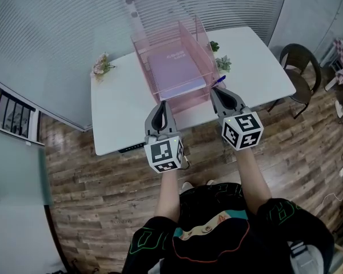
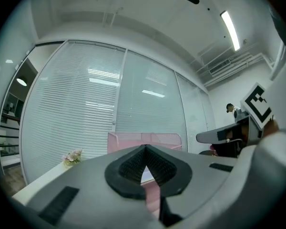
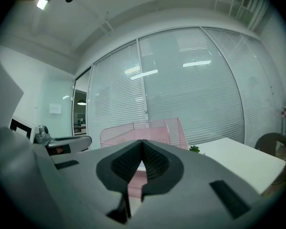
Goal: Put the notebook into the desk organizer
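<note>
A pink mesh desk organizer (image 1: pixel 201 45) stands on the white table (image 1: pixel 117 119), and the lilac notebook (image 1: pixel 174 70) lies flat inside it. My left gripper (image 1: pixel 162 105) is shut and empty, held at the table's near edge just in front of the organizer's left corner. To its right, by the front right corner, my right gripper (image 1: pixel 218 93) is also shut with nothing in it. In the left gripper view the closed jaws (image 2: pixel 145 149) point at the organizer (image 2: pixel 164 139). The right gripper view shows closed jaws (image 3: pixel 142 143) below the organizer (image 3: pixel 138 128).
A small flower bunch (image 1: pixel 102 66) sits at the table's left back. Two little green plants (image 1: pixel 222 61) stand right of the organizer, and a blue pen (image 1: pixel 218 80) lies near the right gripper. A dark chair (image 1: pixel 302 67) is at the table's right end. Glass blinds are behind.
</note>
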`<state>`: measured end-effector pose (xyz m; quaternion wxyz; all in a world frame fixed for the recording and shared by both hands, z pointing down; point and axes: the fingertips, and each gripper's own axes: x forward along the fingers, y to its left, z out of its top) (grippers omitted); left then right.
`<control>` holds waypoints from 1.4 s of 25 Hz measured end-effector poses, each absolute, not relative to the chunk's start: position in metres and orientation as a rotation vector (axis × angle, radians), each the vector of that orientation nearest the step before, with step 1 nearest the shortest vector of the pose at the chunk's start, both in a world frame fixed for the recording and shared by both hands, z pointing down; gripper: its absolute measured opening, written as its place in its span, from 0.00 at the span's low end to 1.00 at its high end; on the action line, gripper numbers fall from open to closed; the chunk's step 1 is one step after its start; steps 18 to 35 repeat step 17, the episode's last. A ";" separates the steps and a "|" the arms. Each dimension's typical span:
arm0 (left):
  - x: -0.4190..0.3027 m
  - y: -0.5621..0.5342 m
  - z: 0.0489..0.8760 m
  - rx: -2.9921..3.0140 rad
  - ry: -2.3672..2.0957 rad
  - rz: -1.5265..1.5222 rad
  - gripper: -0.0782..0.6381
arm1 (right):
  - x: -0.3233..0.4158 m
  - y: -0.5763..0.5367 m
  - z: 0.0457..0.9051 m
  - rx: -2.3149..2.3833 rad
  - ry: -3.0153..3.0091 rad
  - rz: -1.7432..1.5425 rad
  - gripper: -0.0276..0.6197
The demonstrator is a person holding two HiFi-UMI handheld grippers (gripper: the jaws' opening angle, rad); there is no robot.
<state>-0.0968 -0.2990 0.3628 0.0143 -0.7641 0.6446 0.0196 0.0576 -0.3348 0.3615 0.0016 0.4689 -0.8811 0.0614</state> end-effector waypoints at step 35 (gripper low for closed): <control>-0.096 -0.306 0.366 -2.401 2.021 0.103 0.11 | 0.061 -0.338 0.365 1.465 -2.722 0.095 0.05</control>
